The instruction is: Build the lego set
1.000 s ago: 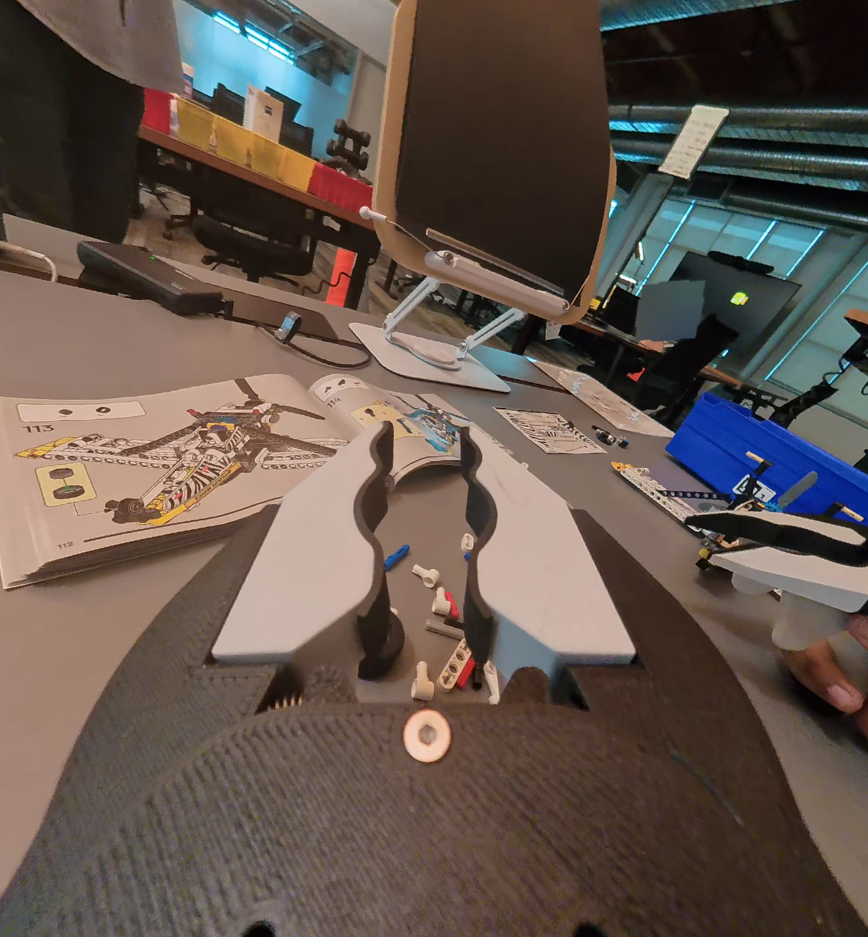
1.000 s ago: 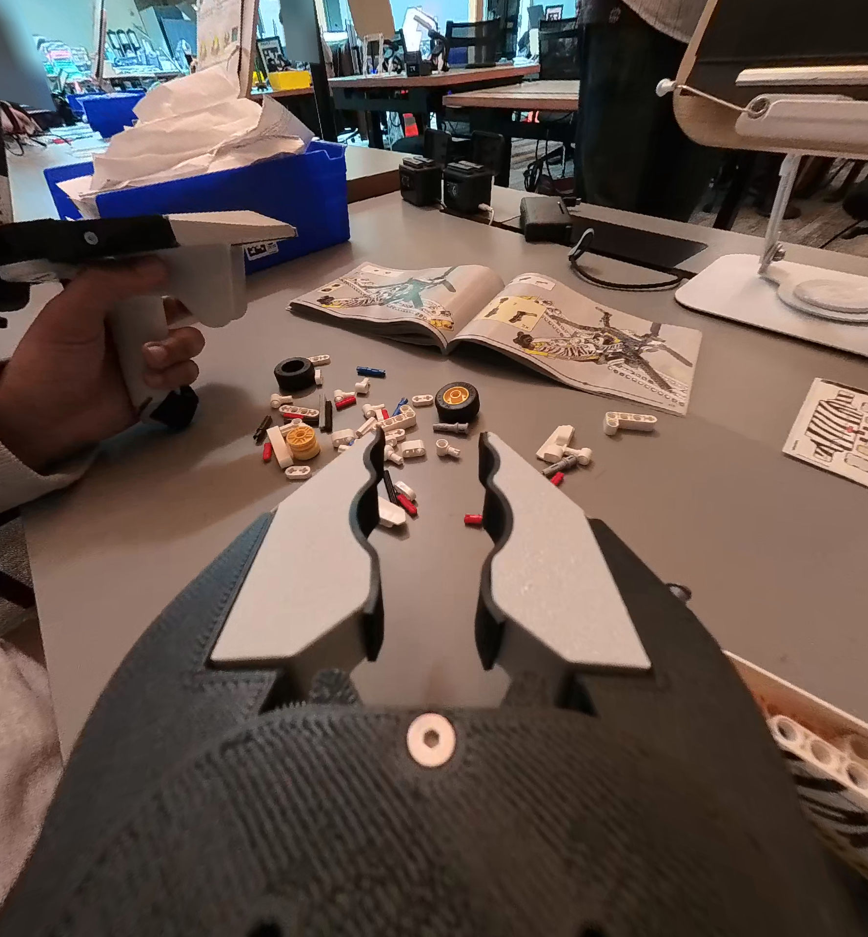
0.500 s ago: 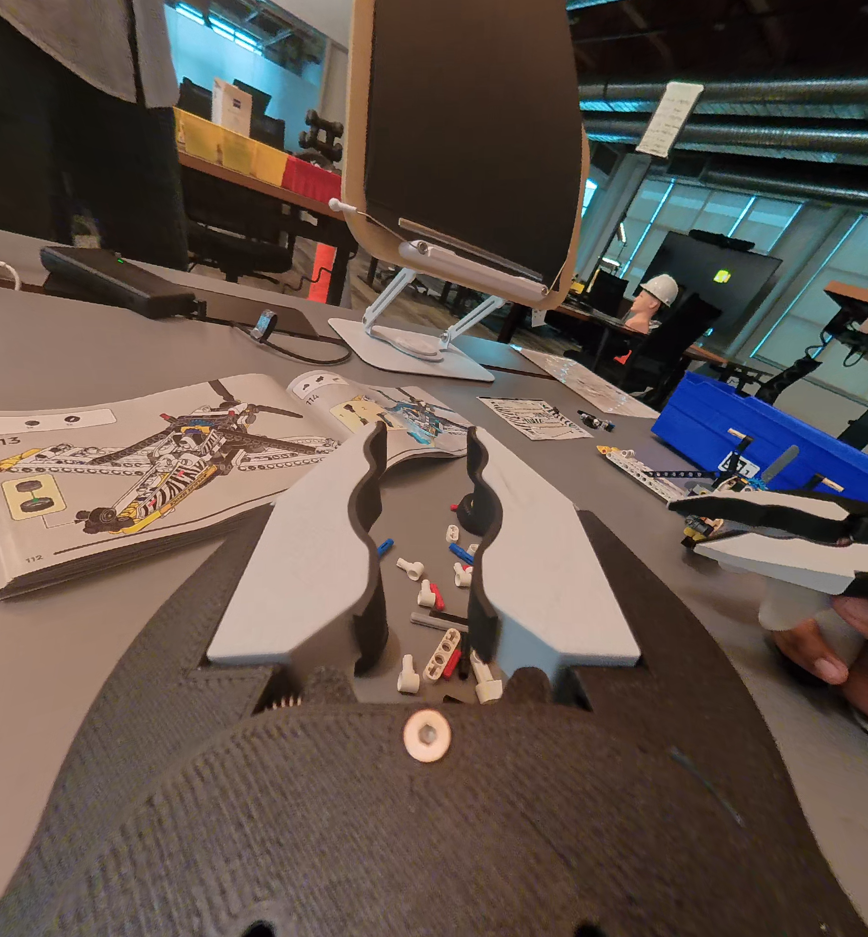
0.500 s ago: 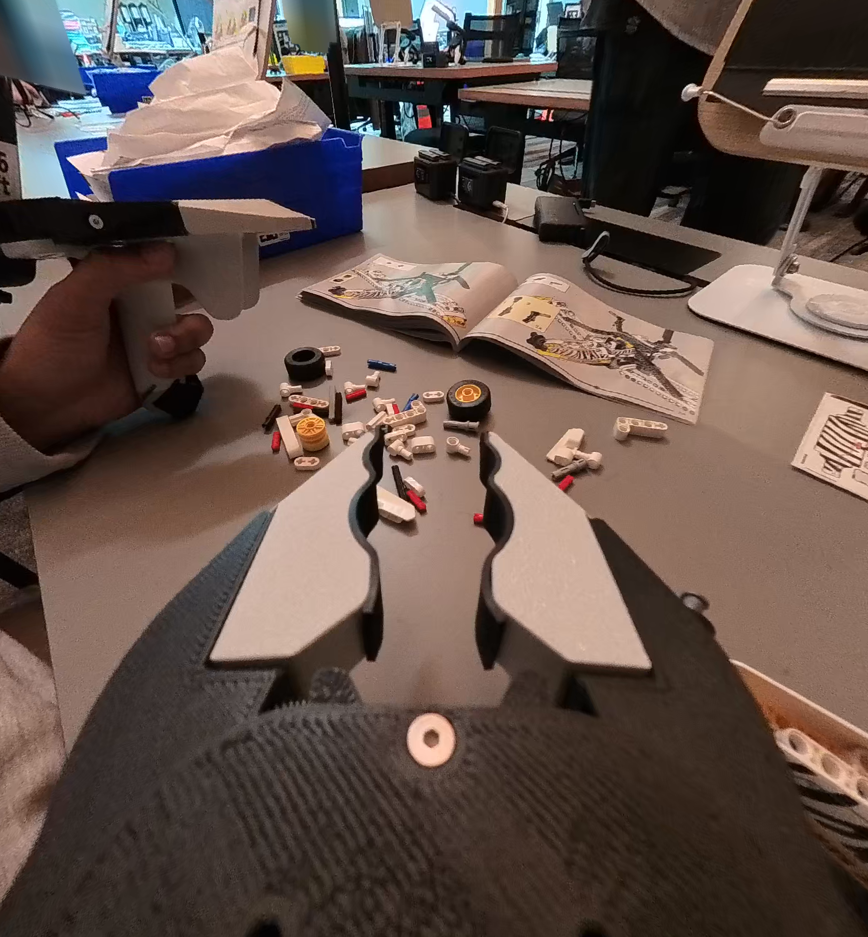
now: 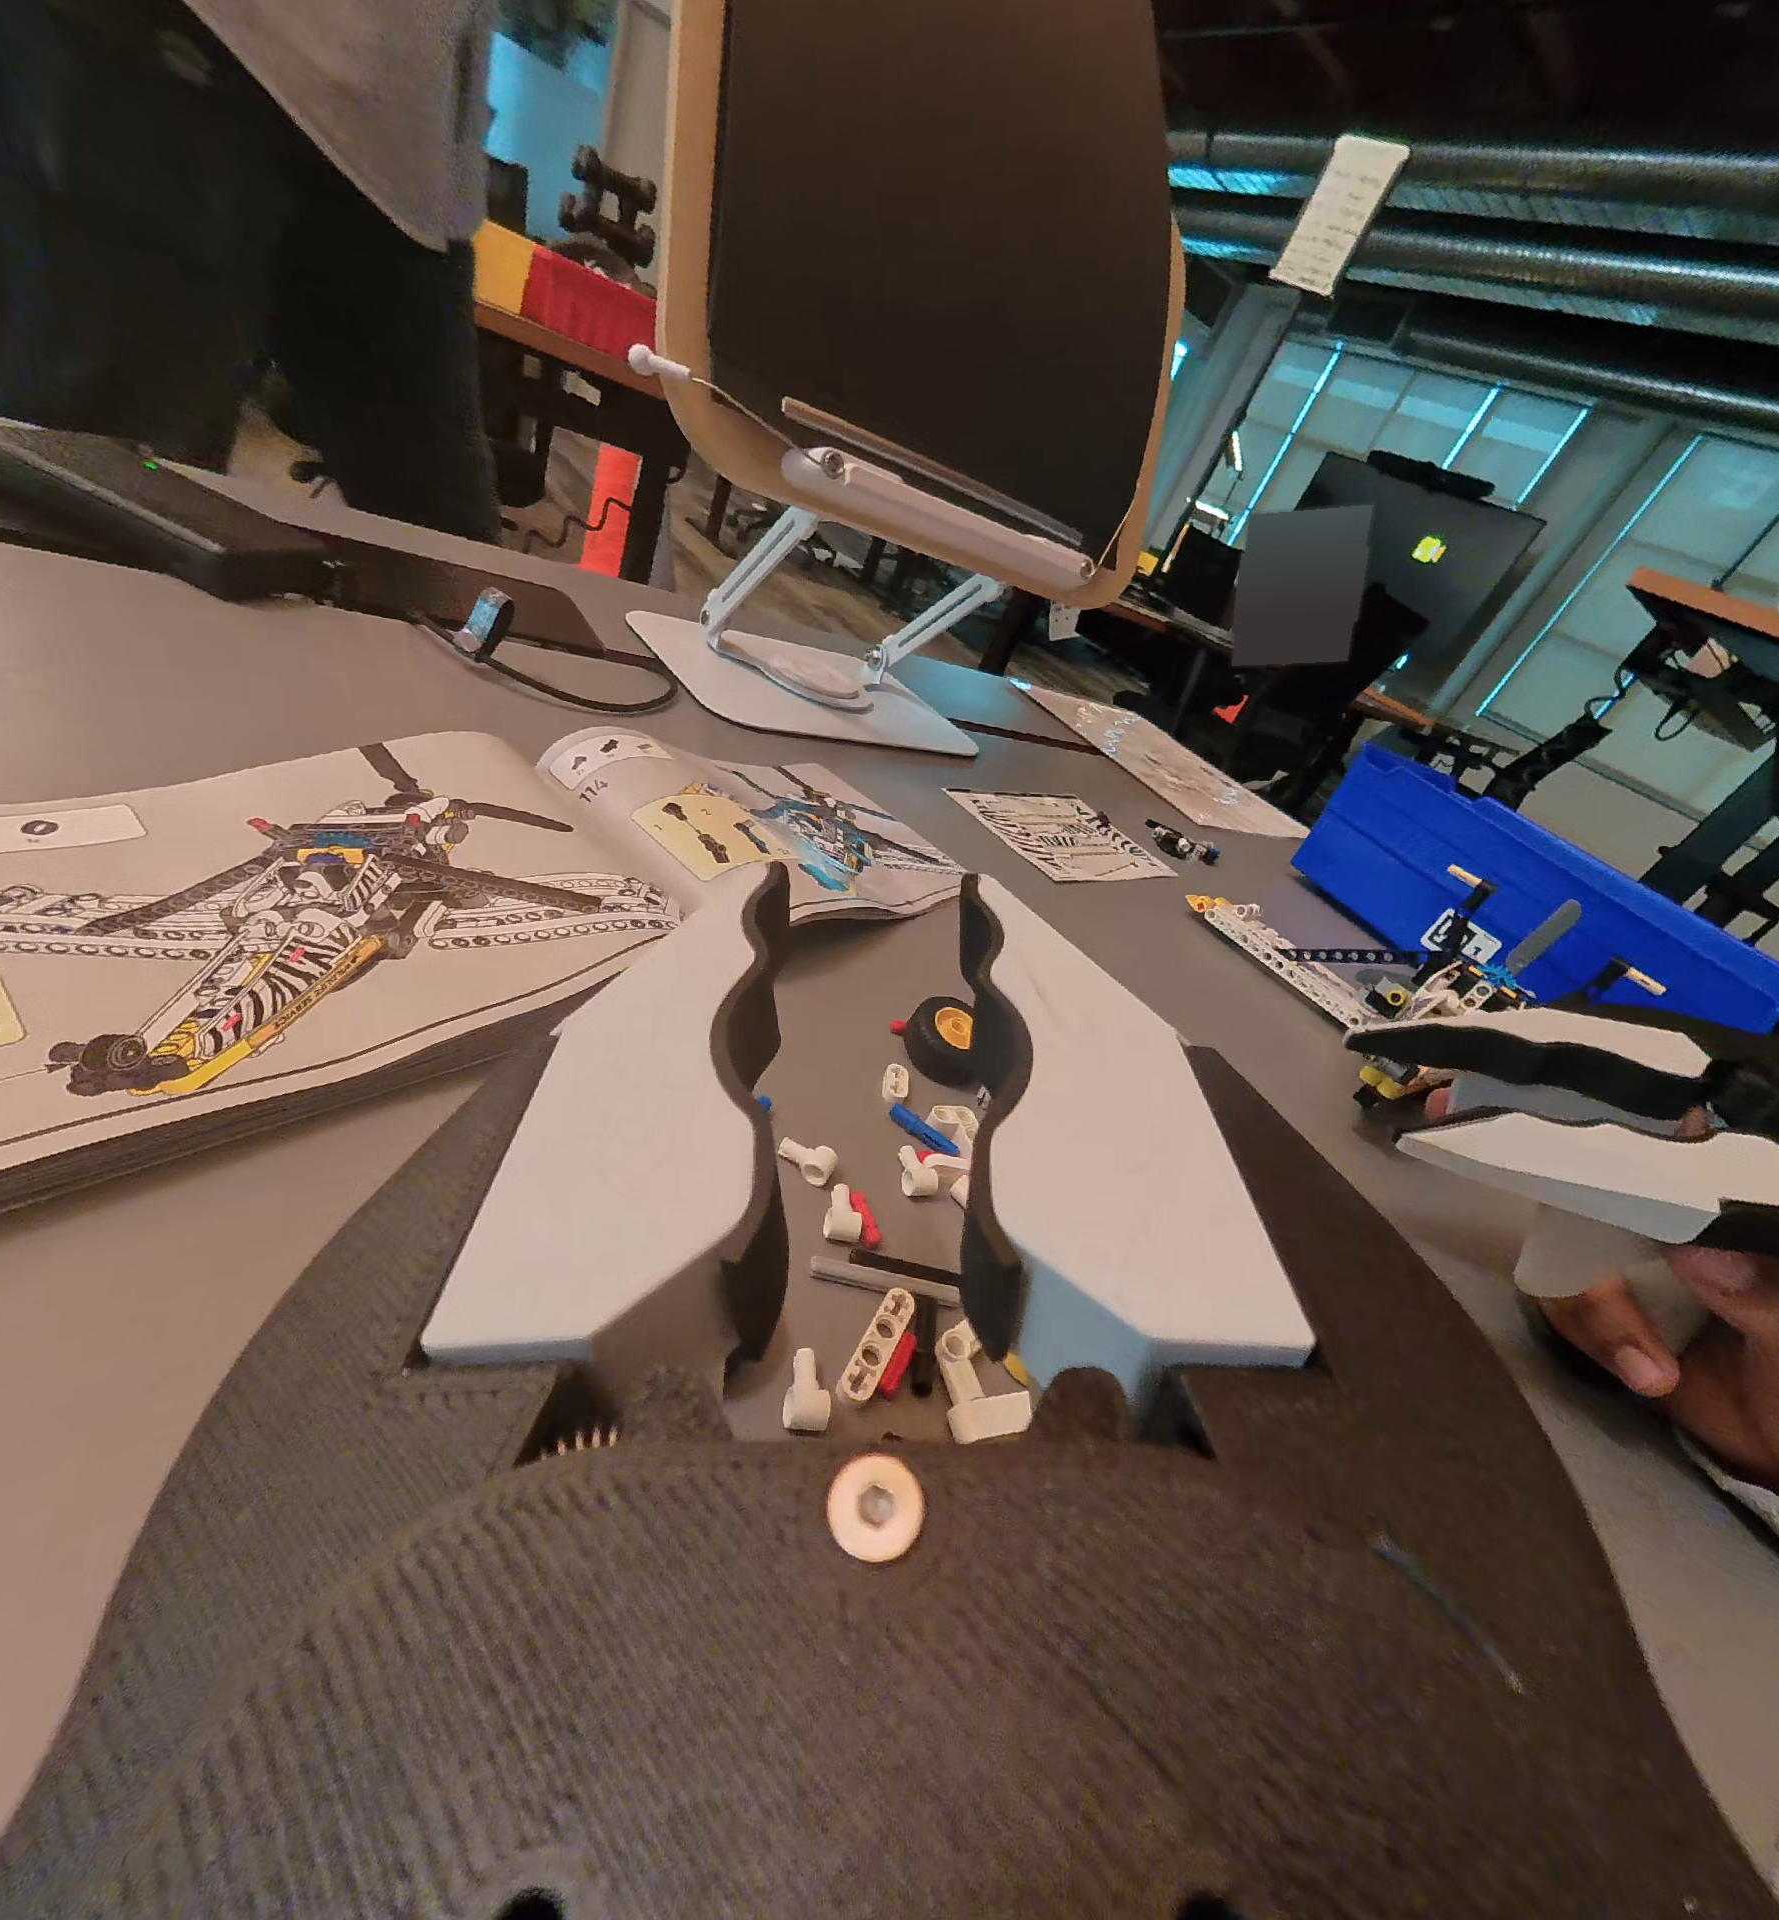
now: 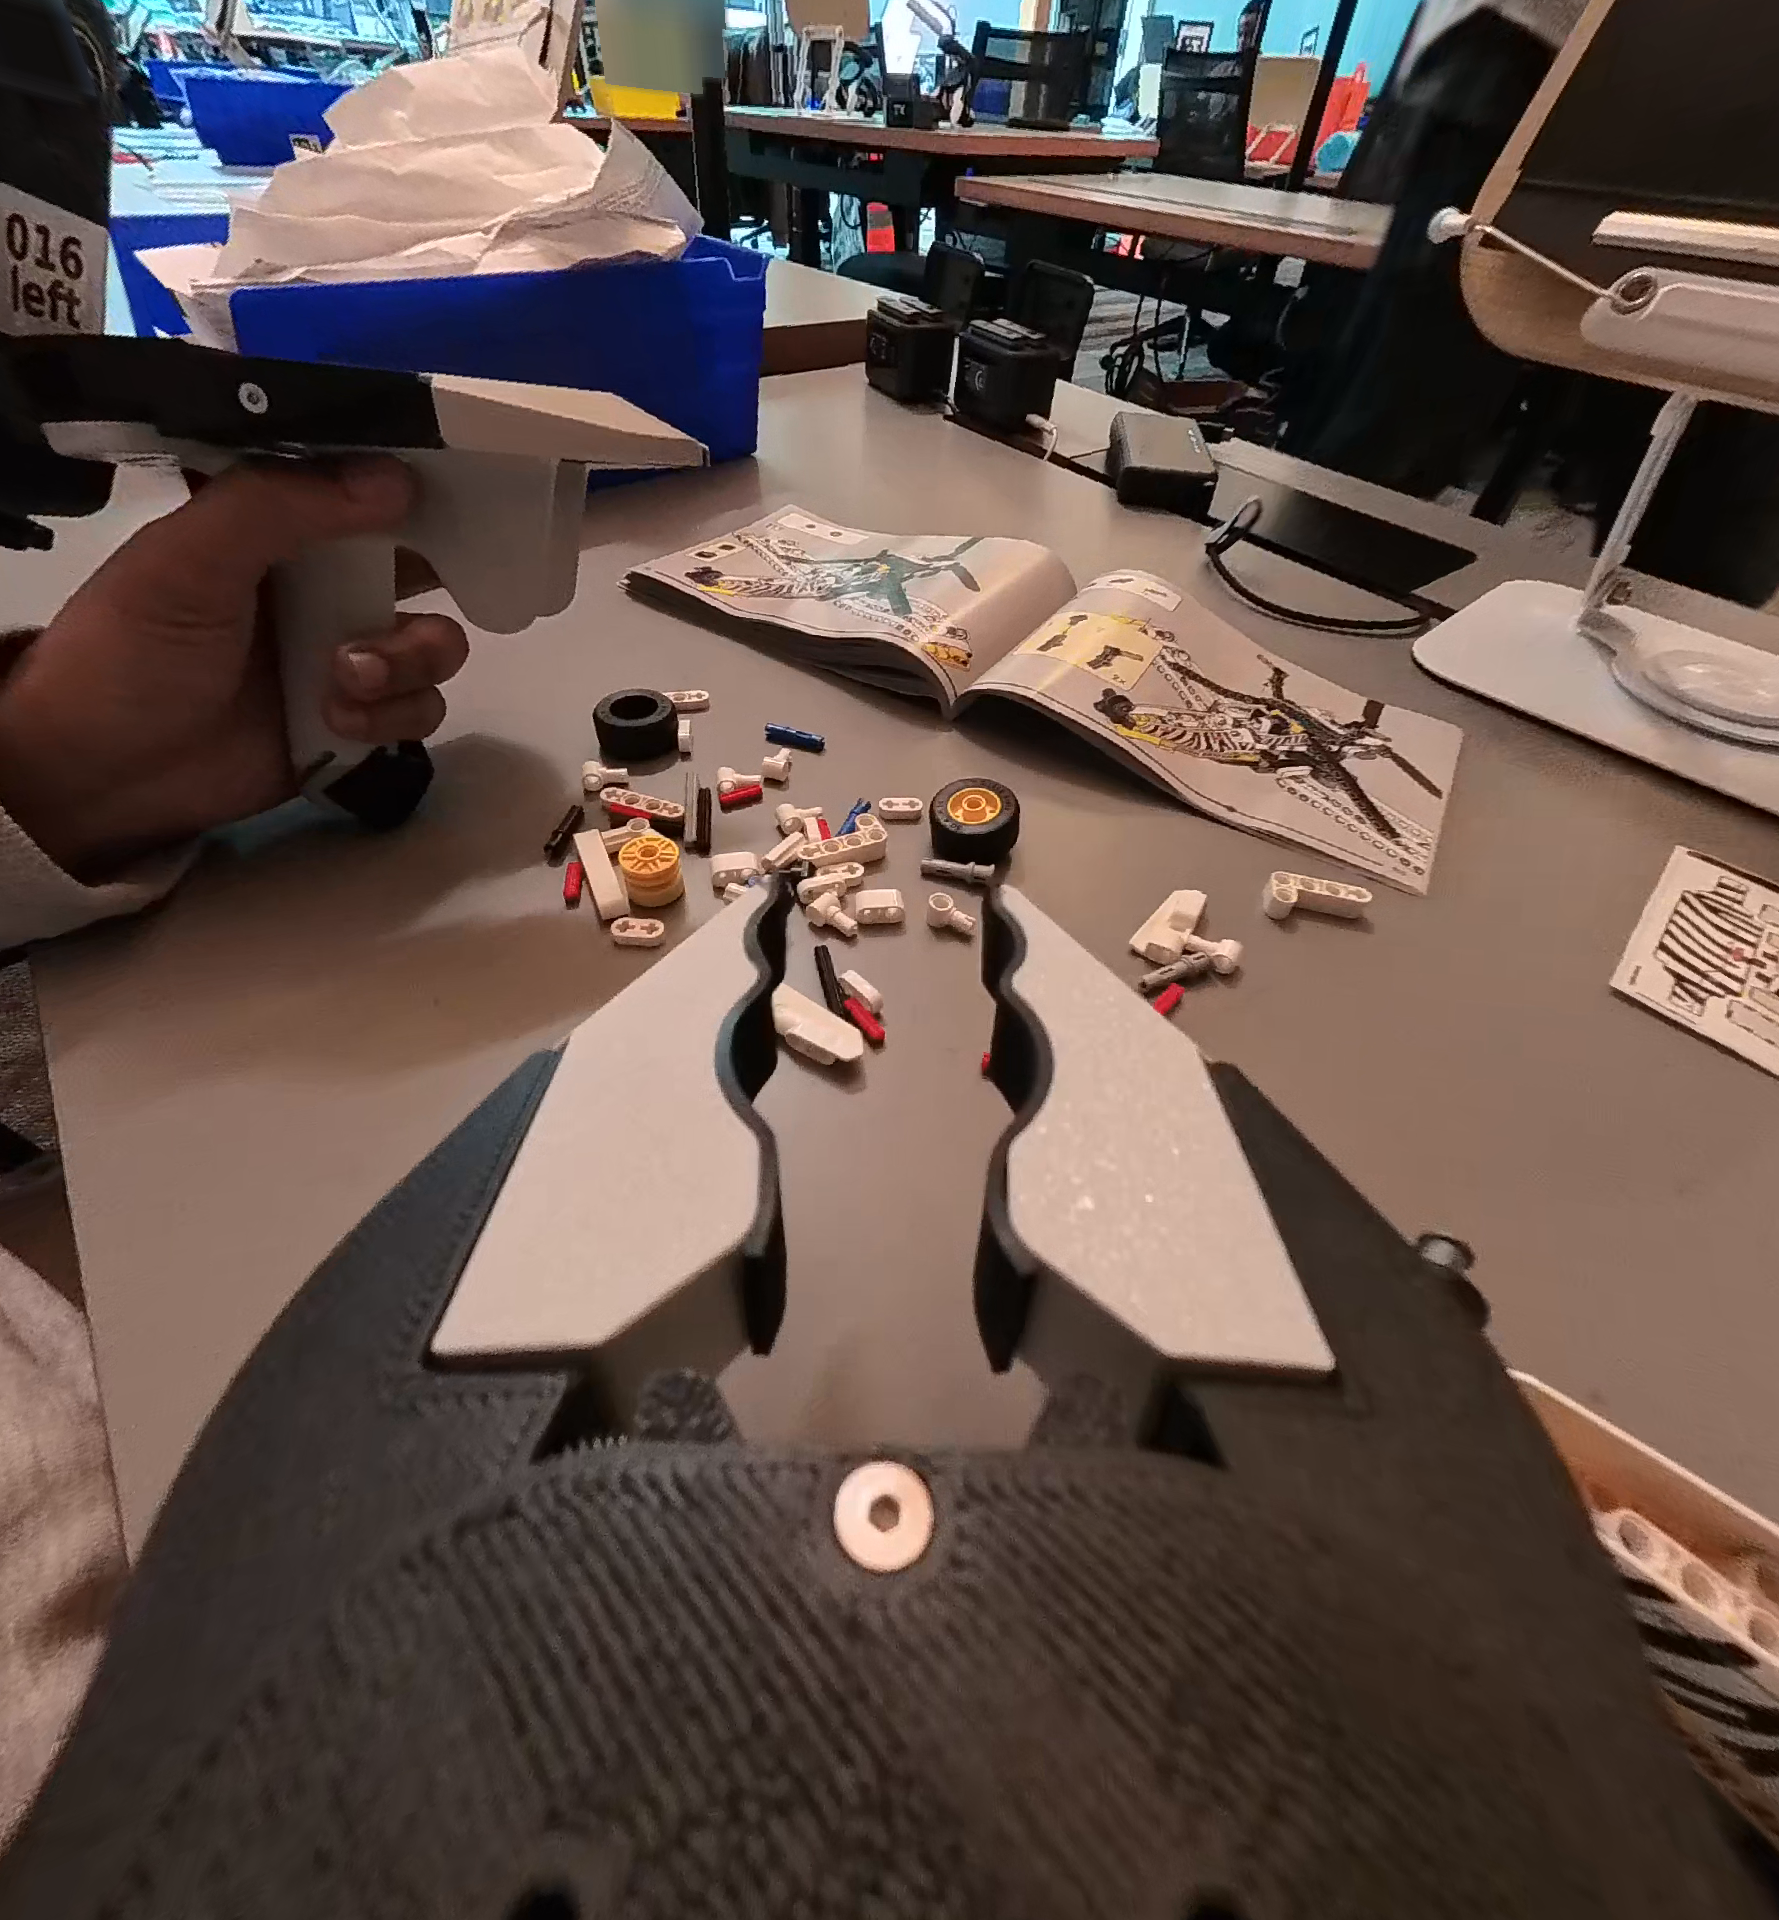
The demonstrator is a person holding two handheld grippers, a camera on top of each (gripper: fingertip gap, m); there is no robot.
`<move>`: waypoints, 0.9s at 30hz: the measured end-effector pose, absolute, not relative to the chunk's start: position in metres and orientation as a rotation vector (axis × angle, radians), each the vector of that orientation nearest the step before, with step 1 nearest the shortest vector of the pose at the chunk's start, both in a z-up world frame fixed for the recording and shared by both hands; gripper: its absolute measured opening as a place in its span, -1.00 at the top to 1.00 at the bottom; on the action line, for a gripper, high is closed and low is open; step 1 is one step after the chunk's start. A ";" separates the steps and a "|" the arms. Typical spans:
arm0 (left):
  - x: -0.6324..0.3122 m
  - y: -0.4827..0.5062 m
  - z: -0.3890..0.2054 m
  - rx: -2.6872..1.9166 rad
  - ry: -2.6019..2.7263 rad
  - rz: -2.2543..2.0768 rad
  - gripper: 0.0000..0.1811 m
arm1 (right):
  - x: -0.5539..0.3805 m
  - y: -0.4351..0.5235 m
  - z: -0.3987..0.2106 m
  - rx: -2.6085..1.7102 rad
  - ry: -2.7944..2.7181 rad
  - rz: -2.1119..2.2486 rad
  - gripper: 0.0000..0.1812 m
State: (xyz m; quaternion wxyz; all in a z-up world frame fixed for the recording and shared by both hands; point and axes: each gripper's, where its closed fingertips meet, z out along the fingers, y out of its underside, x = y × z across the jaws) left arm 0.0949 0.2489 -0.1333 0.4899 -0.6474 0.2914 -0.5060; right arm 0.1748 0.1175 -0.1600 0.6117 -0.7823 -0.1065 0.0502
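Observation:
Loose Lego pieces (image 6: 823, 852) lie scattered mid-table: white connectors, red and blue pins, a black tyre (image 6: 636, 722), a yellow rim (image 6: 651, 868) and a yellow-hubbed wheel (image 6: 973, 816). My left gripper (image 5: 874, 894) is open and empty, hovering over the pile (image 5: 864, 1216), with the wheel (image 5: 942, 1039) near its right finger. It shows side-on in the right wrist view (image 6: 693, 452). My right gripper (image 6: 885, 904) is open and empty, just short of the pile. The open instruction booklet (image 6: 1072, 665) lies behind the pieces. A partly built white model (image 5: 1311, 956) sits by the right gripper (image 5: 1384, 1091).
A blue bin (image 6: 552, 332) stuffed with white paper stands at the back left. A tablet on a silver stand (image 5: 812, 686) is behind the booklet (image 5: 293, 935). Sticker sheets (image 6: 1747, 977) lie to the right. A person stands at the table's far side (image 5: 241, 208). Some 15 cm of space lies between my two pairs of fingers. The right tips stand about 10 cm off the yellow rim (image 6: 651, 868).
My left gripper has moved forward over the pile, so the yellow-hubbed wheel now shows between its fingers. The right gripper has barely shifted. Both stay open.

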 end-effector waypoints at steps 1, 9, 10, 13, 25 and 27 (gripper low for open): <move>0.095 0.249 -0.133 -1.571 0.705 -1.231 0.65 | 0.174 0.118 -0.161 -1.809 -0.249 0.116 0.59; 0.093 0.249 -0.133 -1.571 0.690 -1.250 0.64 | 0.169 0.118 -0.164 -1.826 -0.290 0.095 0.59; 0.093 0.249 -0.133 -1.572 0.691 -1.250 0.64 | 0.169 0.118 -0.164 -1.825 -0.295 0.092 0.59; 0.093 0.249 -0.133 -1.572 0.690 -1.251 0.64 | 0.167 0.118 -0.165 -1.823 -0.311 0.085 0.60; 0.100 0.244 -0.134 -1.572 0.738 -1.246 0.62 | 0.157 0.114 -0.164 -1.794 -0.402 -0.001 0.65; 0.100 0.243 -0.133 -1.562 0.743 -1.239 0.62 | 0.156 0.115 -0.167 -1.805 -0.414 -0.016 0.71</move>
